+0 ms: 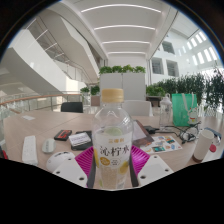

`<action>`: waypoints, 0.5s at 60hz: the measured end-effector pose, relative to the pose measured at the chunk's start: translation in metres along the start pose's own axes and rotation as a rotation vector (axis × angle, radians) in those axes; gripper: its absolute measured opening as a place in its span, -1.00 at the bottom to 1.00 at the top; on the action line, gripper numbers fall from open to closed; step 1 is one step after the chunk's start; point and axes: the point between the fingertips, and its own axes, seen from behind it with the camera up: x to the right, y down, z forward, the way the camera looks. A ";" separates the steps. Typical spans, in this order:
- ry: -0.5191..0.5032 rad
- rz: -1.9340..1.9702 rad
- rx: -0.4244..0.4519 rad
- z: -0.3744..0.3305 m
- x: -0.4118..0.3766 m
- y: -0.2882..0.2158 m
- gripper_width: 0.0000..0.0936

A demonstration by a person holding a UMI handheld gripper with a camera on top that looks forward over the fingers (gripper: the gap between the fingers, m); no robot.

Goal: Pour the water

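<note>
Clamped between the gripper's (112,165) pink pads (139,160), the capped drink bottle (112,140) stands upright above the cluttered table (30,125); pouring well likely means uncapping, then tilting slowly over a cup.

The bottle (112,140) is clear with a pale yellow cap and yellow label; the gripper (112,165) pads (139,160) are magenta.

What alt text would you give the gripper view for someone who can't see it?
A clear plastic bottle with a yellow cap stands between the gripper fingers, their pink pads at its sides. It hangs above a cluttered table, with green plants beyond in a bright atrium.
</note>
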 end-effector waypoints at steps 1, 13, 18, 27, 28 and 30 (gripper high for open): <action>0.004 -0.003 0.012 0.000 0.002 -0.001 0.05; 0.006 0.033 -0.020 0.002 0.004 0.002 -0.24; -0.011 0.098 -0.081 0.002 0.008 0.003 -0.31; -0.083 0.547 -0.072 -0.007 0.050 -0.062 -0.30; -0.085 0.613 -0.067 -0.008 0.060 -0.071 -0.30; -0.090 0.746 -0.054 -0.010 0.081 -0.086 -0.31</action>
